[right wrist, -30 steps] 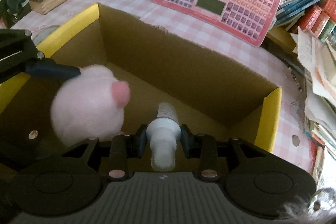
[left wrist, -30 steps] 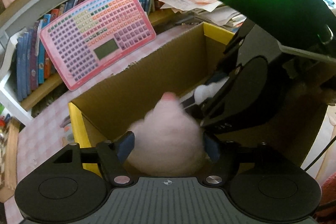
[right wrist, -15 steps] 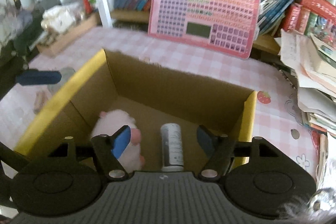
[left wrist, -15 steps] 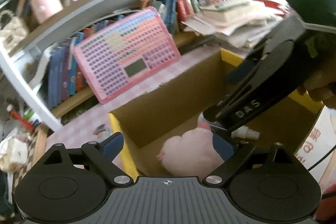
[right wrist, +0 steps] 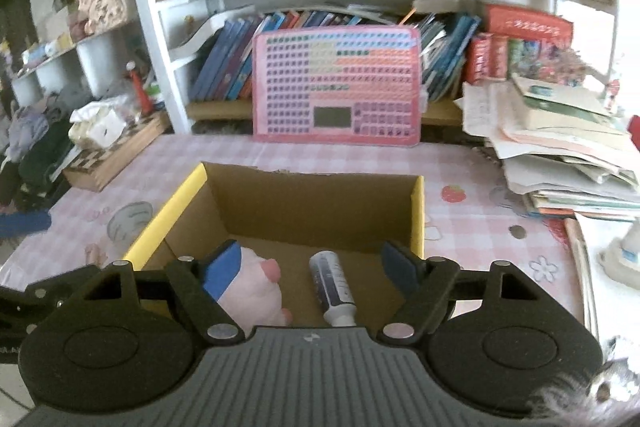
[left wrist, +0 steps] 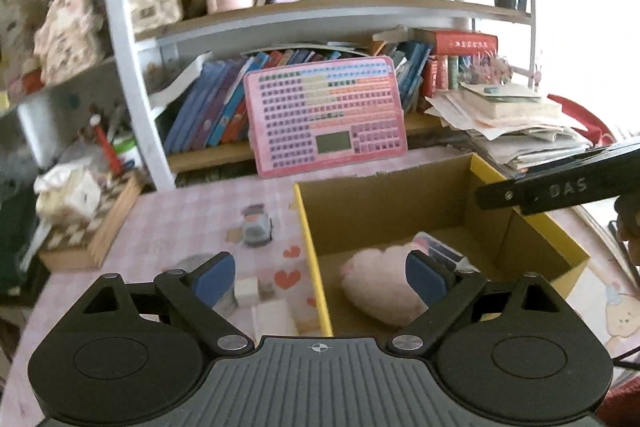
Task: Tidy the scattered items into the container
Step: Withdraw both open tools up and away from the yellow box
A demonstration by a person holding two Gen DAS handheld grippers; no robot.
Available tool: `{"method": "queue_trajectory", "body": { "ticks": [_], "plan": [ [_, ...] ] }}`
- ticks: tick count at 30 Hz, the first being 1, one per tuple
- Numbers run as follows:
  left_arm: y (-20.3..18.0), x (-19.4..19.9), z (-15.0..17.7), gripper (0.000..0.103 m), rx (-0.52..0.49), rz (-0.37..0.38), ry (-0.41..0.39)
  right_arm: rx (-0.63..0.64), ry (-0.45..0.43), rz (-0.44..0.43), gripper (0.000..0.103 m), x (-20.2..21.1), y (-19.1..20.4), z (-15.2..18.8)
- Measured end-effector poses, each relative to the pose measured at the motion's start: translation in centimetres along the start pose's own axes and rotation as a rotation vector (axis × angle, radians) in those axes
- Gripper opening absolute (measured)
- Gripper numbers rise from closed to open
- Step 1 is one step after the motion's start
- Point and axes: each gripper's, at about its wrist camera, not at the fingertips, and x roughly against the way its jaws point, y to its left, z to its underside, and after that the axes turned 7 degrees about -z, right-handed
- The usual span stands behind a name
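Observation:
The cardboard box with yellow rims stands on the pink checked tablecloth. Inside it lie a pink plush toy and, to its right, a white-capped tube. My left gripper hangs open above the box's left wall, holding nothing. My right gripper hovers over the box's near side with its jaws opening and nothing between the pads; the tube rests loose on the box floor below. Outside the box on the left sit a small toy car and a few small blocks.
A pink keyboard-like board leans on the bookshelf behind the box. A pile of papers and books fills the right side. A chequered wooden case lies at the left. A grey shell-shaped item rests left of the box.
The left gripper let go of the plush and the right let go of the tube; both now lie in the box. Both grippers opened and drew back and up out of it.

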Motion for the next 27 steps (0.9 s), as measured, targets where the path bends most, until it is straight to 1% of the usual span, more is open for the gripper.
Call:
{"method": "queue_trajectory", "body": {
  "ticks": [5,9,17,21,24,27],
  "plan": [
    [1.9,1.2,0.9,0.095,0.02,0.015,-0.003,-0.007,-0.038,0.058,0.078,2.0,1.4,1.5],
    [3.6,2.5,1.8,0.096,0.017,0.024,-0.021,-0.021,-0.024,0.104,0.078,2.6,2.8,2.9],
    [7.0,4.7,4.3,0.097,0.023,0.061,-0.009,-0.033,-0.018,0.167,0.079,4.4,7.0,5.2],
    [8.2,6.0,5.4,0.097,0.017,0.07,-0.014,-0.041,-0.016,0.209,0.081,5.5,8.9,6.7],
    [9.1,7.0,6.3,0.097,0.015,0.076,-0.024,-0.026,-0.017,0.255,0.083,6.3,10.2,8.0],
    [9.8,7.7,7.2,0.097,0.003,0.075,-0.02,-0.013,-0.013,0.291,0.084,7.0,11.6,9.2]
  ]
}}
